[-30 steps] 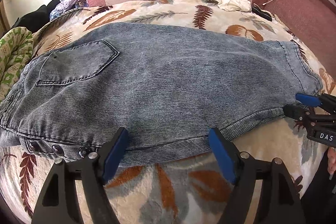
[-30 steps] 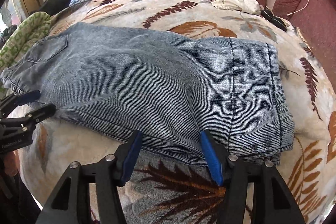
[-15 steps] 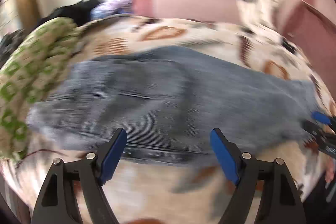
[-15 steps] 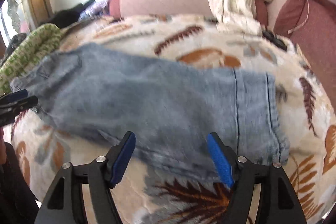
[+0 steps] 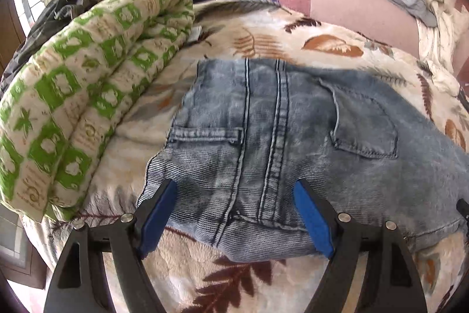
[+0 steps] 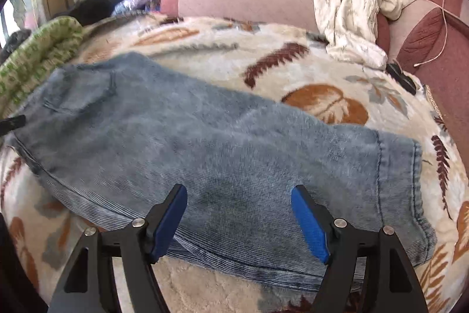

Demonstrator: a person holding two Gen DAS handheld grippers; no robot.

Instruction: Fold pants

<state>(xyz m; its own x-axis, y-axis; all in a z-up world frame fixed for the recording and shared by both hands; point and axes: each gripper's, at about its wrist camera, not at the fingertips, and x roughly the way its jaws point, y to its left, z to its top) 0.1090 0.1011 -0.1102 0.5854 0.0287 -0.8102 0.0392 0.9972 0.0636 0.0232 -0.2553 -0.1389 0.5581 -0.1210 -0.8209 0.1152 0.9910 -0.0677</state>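
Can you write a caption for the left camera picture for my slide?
Open left claw hovers over the waist end of jeans lying on a leaf-print blanket.

My L cam looks down along my left gripper, close over the waist end of the pants. My R cam, same tilt, sits close over the leg end. Both share pants, blanket.

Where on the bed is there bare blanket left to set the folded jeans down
Bare leaf-print blanket shows in two patches: the strip between the jeans and the pink bolster, and the near edge below the jeans. The green quilt crowds the waistband end; white clothes and a dark object crowd the far corner.
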